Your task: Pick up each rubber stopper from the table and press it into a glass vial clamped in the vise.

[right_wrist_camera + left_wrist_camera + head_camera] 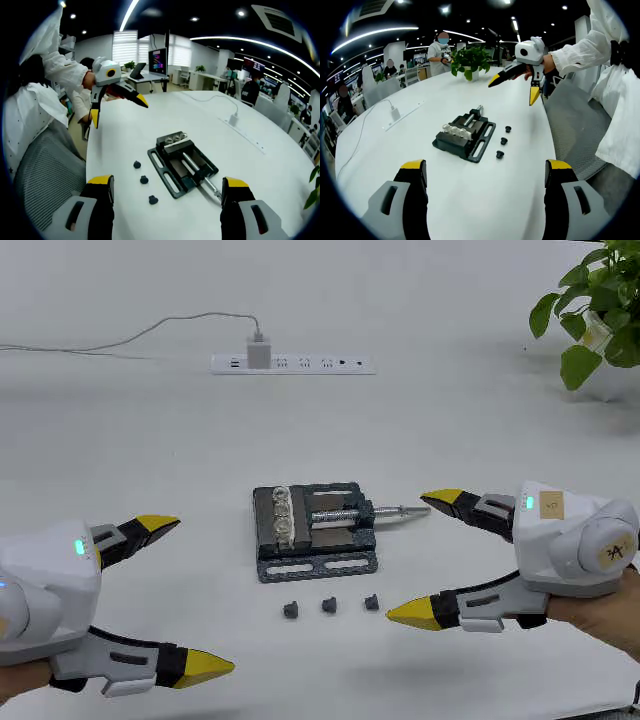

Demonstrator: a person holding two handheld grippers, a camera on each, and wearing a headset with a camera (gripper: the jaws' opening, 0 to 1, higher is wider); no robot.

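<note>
White tabletop (150, 460), seen from the head view. The task looks to be at its start: no stopper has been picked up yet.

Centre of frame: small dark metal vise (318, 565) w/ threaded screw pointing right. It clamps a row of clear glass vials (282, 518), mouths up, apparently unstoppered. Just below the vise, three rubber stoppers (329, 605) sit in a row. They are small, dark, matte and plug-shaped, apart from each other and from the vise.

Left gripper (197, 595) is at lower left, right gripper (411, 556) at centre right. Both have white bodies w/ black jaws tipped yellow. Jaws are spread wide, holding nothing, well clear of the parts.

Likely next move: one gripper drops onto a stopper and pinches its sides; the right one is nearer. The stoppers are tiny vs. the jaw gap, so a long closing stroke and careful centring seem needed.

Top of frame: white power strip (300, 364) w/ charger. Upper right: green plant (600, 300).
</note>
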